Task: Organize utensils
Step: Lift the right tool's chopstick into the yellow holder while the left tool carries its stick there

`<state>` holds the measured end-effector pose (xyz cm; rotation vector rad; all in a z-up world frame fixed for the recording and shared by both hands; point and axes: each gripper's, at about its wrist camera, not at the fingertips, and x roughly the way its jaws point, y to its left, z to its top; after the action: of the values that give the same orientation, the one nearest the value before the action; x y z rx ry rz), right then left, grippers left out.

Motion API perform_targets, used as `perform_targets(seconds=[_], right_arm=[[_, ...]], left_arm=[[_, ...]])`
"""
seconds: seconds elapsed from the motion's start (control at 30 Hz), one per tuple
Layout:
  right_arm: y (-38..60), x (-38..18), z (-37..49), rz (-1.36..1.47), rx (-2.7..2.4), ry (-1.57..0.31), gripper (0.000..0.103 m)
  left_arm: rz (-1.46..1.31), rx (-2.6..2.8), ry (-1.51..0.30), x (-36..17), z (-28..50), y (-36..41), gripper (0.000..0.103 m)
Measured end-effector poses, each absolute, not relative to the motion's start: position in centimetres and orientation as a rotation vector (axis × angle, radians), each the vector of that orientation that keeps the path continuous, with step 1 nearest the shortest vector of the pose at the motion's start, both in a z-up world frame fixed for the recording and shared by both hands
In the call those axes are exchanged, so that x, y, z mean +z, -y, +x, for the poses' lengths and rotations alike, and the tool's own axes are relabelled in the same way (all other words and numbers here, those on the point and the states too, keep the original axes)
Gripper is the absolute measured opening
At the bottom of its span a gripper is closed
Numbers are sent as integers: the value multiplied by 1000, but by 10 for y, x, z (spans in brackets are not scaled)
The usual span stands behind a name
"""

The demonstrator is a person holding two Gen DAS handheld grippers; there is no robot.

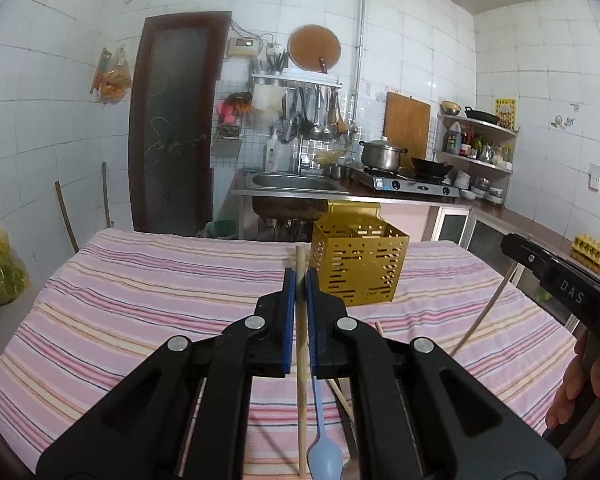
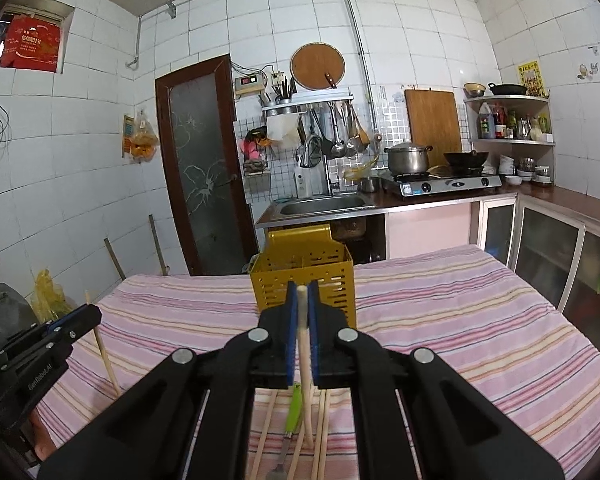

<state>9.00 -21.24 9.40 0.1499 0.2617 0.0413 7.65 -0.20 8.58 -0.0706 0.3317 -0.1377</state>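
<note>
Left gripper [image 1: 301, 280]: jaws narrow, clamped on a wooden chopstick [image 1: 301, 360] that stands nearly upright above the near edge of the table [image 1: 140, 280], which carries a striped cloth. A blue spoon [image 1: 325, 456] lies below it on the cloth. The gold perforated utensil holder [image 1: 360, 264] stands upright near the far edge, about mid-width. Right gripper [image 2: 301, 300]: jaws narrow, clamped on a second chopstick [image 2: 305, 360]. Beneath it lie loose chopsticks [image 2: 324, 432] and a green-handled fork [image 2: 294, 412].
</note>
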Motion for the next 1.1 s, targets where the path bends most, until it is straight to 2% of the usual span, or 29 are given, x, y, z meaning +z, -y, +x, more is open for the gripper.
perform_targets(seconds=[1.1], right_arm=[[235,132,135,92,-12,-190,5]], left_arm=[[-74,-144,-202,137,148,29,4]])
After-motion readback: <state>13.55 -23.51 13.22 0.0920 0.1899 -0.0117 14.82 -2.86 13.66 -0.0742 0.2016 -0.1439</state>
